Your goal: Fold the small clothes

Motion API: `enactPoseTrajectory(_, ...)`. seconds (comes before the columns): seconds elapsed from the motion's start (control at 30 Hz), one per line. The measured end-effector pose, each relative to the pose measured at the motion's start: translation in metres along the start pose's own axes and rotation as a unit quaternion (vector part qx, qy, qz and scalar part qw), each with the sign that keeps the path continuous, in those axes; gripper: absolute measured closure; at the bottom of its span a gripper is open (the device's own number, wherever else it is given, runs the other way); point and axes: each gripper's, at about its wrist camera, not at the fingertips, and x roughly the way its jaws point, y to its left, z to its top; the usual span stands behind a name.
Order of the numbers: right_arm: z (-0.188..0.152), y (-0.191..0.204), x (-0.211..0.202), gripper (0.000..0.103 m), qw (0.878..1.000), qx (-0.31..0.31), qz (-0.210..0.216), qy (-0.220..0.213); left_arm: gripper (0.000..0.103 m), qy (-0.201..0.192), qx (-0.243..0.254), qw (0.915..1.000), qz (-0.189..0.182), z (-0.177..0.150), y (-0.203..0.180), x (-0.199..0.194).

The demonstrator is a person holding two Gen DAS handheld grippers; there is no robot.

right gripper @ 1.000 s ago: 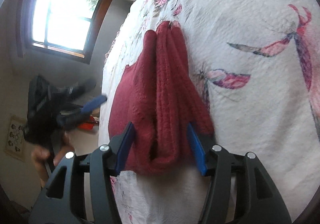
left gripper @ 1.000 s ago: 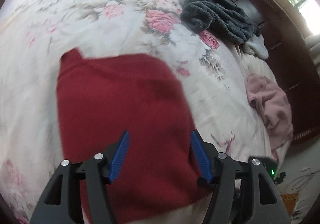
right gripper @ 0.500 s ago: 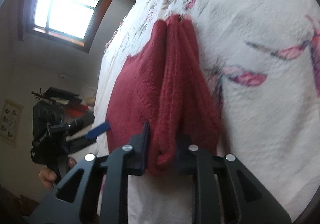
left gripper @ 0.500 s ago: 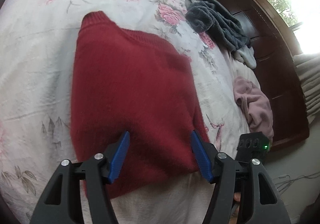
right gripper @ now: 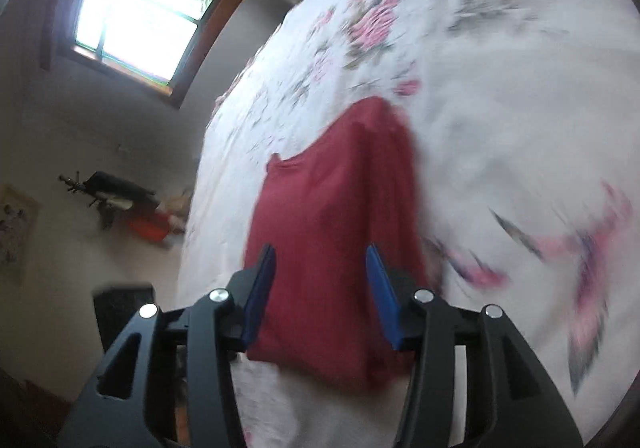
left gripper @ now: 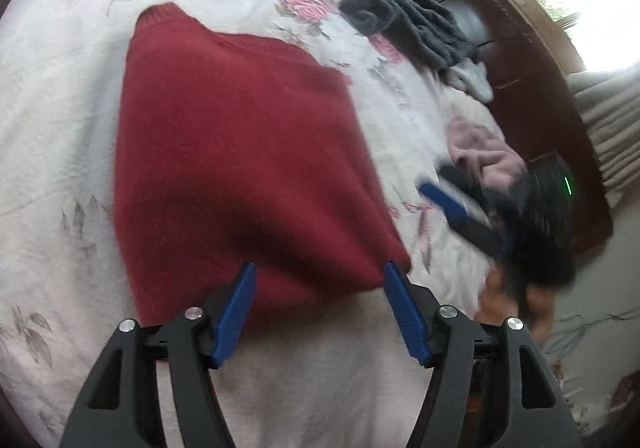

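Red sweater point(left gripper: 240, 151) lay folded flat on the floral bedspread point(left gripper: 60, 127), near edge of the bed. Left gripper point(left gripper: 318, 308) hovered over its near hem, jaws spread wide, holding nothing. Right gripper point(right gripper: 320, 288) likewise agape and empty above the sweater. Grey garment point(left gripper: 400, 19) and pink garment point(left gripper: 484, 155) sat far right, well apart from it.

I've bare bedspread point(left gripper: 60, 151) left of the red sweater point(left gripper: 240, 151) — right side crowded by grey point(left gripper: 400, 19) and pink clothes point(left gripper: 484, 155).
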Motion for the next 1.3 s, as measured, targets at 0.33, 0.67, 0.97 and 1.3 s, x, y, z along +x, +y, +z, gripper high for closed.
enactPoseTrajectory(0.33,0.033,-0.003,0.086,0.095,0.990,-0.001,-0.073,0.117,0.035,0.031,-0.066,0.9969,-0.029,-0.013,0.029,0.011)
enactPoseTrajectory(0.67,0.051,-0.005,0.096,0.090,0.985,-0.049,-0.124,0.111,0.037,-0.019,-0.034,0.9973,-0.063,0.044,0.021,-0.036)
enactPoseTrajectory(0.97,0.054,0.030,0.121,0.088,0.975,-0.127,-0.122,0.137,0.037,0.010,-0.033,0.9994,-0.004,0.116,0.063,0.015)
enactPoseTrajectory(1.3,0.033,0.029,0.090,0.098,0.979,-0.129,-0.073,0.138,0.048,0.009,0.050,0.9980,-0.037,0.087,0.022,-0.020)
